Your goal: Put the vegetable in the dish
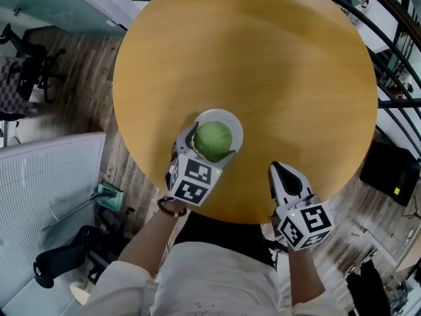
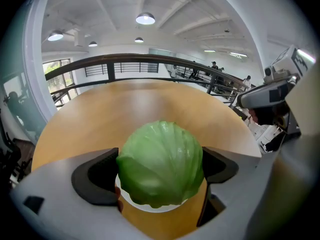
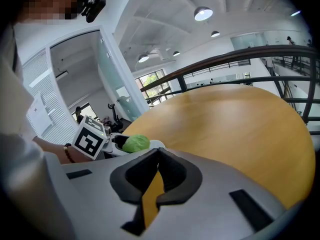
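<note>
A round green cabbage (image 1: 213, 140) sits between the jaws of my left gripper (image 1: 210, 142), which is shut on it. Seen from the left gripper view, the cabbage (image 2: 160, 164) fills the gap and both pads press its sides. It is held directly over a small white dish (image 1: 235, 125) near the front edge of the round wooden table (image 1: 263, 58); whether it touches the dish I cannot tell. A sliver of the dish (image 2: 145, 207) shows beneath the cabbage. My right gripper (image 1: 275, 168) is shut and empty, to the right of the dish above the table's front edge.
A dark railing (image 1: 395, 64) curves round the table's far right side. A white slatted panel (image 1: 46, 196) stands at the left, with office chairs (image 1: 26, 64) beyond it. A black object (image 1: 388, 170) lies on the floor at the right.
</note>
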{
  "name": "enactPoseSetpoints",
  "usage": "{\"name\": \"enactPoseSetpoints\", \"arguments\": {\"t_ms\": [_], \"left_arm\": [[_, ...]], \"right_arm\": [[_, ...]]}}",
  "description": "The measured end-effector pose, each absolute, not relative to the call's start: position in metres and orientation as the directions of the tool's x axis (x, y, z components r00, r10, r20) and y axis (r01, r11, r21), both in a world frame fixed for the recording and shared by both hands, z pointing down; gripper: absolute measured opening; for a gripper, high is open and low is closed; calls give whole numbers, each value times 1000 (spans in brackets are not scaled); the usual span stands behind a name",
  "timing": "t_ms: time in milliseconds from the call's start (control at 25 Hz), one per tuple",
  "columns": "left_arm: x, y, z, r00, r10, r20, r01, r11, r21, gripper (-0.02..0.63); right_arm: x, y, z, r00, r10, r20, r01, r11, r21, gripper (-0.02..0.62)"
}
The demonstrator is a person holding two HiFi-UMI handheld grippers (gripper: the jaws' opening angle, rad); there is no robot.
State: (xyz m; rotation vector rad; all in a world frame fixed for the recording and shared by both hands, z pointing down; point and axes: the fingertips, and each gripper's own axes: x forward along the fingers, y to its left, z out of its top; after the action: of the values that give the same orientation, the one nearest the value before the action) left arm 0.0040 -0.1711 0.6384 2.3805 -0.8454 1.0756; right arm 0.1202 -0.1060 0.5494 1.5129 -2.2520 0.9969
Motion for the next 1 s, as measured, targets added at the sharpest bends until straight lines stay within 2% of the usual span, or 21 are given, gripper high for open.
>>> {"name": "enactPoseSetpoints", "arguments": {"t_ms": [1000], "left_arm": [[11,-183,681,460,-306,834,-630,-774,64,499]], "right_arm": [[135,-107,572,-412,-713,567,-886,168,-432,23]]}}
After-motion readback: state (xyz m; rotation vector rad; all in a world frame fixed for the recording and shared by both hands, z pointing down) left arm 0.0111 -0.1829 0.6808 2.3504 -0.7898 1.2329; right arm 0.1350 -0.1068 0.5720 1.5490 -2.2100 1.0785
